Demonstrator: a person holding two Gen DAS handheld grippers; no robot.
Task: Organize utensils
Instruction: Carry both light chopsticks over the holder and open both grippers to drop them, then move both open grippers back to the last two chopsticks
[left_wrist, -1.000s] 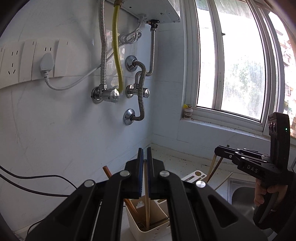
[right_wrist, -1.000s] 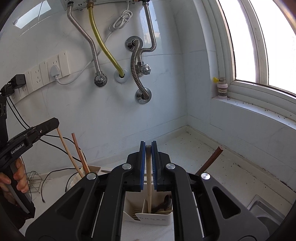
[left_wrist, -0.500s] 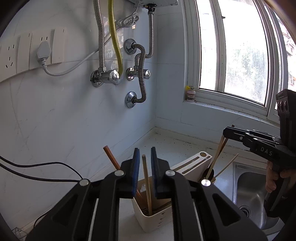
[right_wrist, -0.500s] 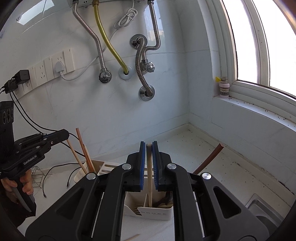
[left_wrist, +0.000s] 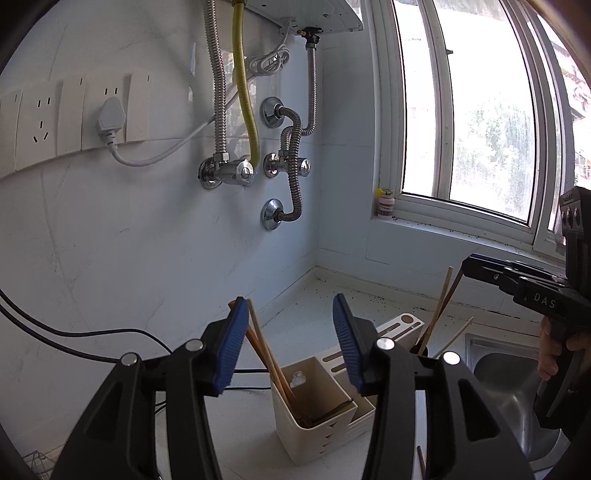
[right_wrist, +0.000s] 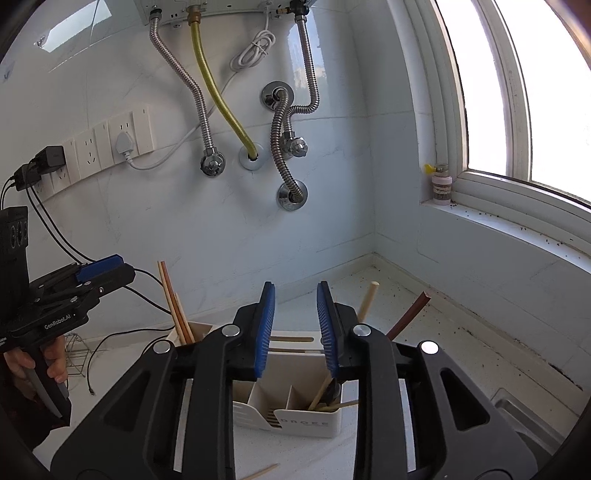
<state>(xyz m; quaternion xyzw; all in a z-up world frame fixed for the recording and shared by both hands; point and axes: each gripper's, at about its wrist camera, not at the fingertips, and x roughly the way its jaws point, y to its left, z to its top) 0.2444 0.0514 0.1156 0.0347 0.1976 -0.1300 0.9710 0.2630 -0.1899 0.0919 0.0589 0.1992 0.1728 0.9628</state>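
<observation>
Above the cream utensil holder (left_wrist: 317, 417), left gripper (left_wrist: 290, 343) fingers spread wide, right gripper (right_wrist: 293, 328) fingers parted, both holding nothing.

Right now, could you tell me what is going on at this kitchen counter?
A person is sorting chopsticks into a cream utensil holder on the counter, with a handheld gripper in each hand. Both the left gripper and the right gripper hang above the holder with jaws open and nothing between them. Chopsticks already stand in its compartments, and one stray chopstick lies on the counter in front of the holder.
</observation>
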